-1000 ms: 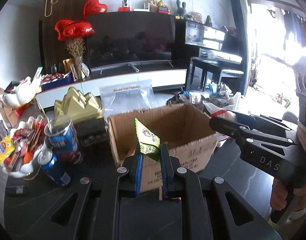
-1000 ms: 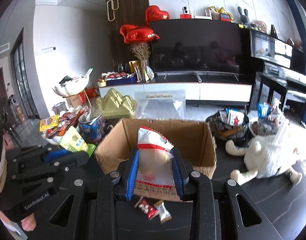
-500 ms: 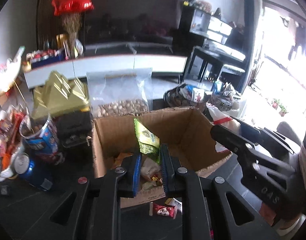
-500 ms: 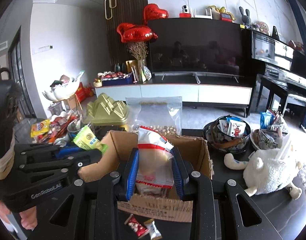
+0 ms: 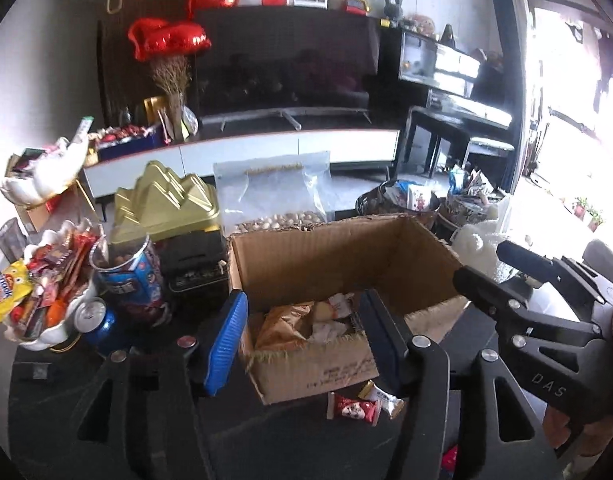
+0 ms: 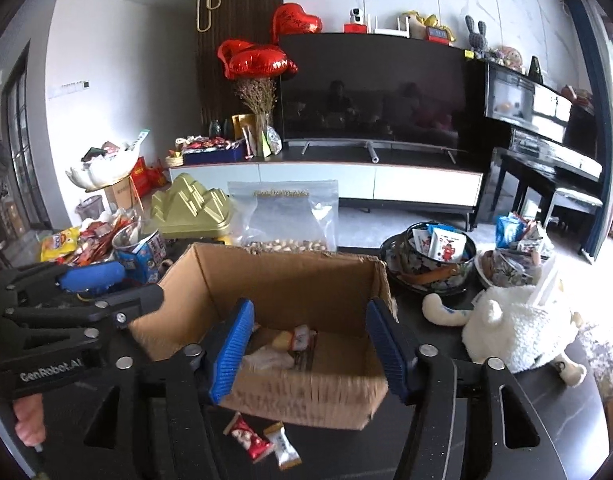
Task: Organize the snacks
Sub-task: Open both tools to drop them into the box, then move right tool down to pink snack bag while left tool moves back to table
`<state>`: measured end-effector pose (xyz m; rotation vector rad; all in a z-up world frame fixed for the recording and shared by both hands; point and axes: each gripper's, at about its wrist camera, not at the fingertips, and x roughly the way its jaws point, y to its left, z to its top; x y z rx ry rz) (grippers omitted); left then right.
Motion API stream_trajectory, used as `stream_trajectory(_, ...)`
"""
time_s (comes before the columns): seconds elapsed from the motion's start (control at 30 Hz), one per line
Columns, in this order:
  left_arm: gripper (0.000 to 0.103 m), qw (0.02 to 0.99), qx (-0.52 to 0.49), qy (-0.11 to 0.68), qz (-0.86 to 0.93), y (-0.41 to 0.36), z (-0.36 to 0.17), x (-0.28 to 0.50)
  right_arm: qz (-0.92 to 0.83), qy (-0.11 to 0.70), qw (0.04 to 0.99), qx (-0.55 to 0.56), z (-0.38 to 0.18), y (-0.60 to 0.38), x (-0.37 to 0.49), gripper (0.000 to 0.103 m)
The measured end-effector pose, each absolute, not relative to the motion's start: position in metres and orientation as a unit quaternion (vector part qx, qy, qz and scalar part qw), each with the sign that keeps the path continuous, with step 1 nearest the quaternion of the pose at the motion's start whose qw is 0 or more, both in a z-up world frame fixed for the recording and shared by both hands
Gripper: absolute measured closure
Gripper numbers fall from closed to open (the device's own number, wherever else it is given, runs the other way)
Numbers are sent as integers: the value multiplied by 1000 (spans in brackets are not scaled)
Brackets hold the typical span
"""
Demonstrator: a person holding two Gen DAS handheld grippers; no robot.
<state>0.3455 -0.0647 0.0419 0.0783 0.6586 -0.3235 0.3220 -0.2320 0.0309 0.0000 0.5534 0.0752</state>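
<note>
An open cardboard box (image 5: 338, 248) (image 6: 290, 280) stands on the dark table with several snack packets (image 5: 306, 320) (image 6: 290, 340) lying inside. My left gripper (image 5: 306, 340) is open and empty, held over the box's near edge. My right gripper (image 6: 310, 348) is open and empty over the same edge from the other side. Two small wrapped candies (image 5: 362, 404) (image 6: 262, 444), one red and one white, lie on the table in front of the box.
A white dish of snacks (image 5: 38, 300), a blue can (image 5: 98, 324) and a blue tub (image 5: 126, 272) stand left of the box. A gold tin (image 5: 166, 204) and a bag of nuts (image 5: 278, 200) stand behind. Bowls of packets (image 6: 430, 256) and a plush sheep (image 6: 514, 328) sit right.
Both grippers have opened. The green packet has left the left gripper and the white and red packet the right one. Both grippers now stand empty over the box.
</note>
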Motion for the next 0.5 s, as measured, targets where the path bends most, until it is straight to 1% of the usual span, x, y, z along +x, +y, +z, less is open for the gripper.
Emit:
stream_trajectory(0.13,41,937,48,304,-163,-65,47,317,51,270,961,11,32,-232,294,39)
stream_trajectory(0.2,39,941,53,291,-165,-64,48,302,52,269,962,15,33,-233,282,39)
stream_trajectory(0.27,38,943,53,283,-167,-64,48,289,49,267,962,24,33,-234,269,34)
stream_trajectory(0.5,36,941,56,281,-180,-67,41,253,41,273,960,40,27,-240,232,34)
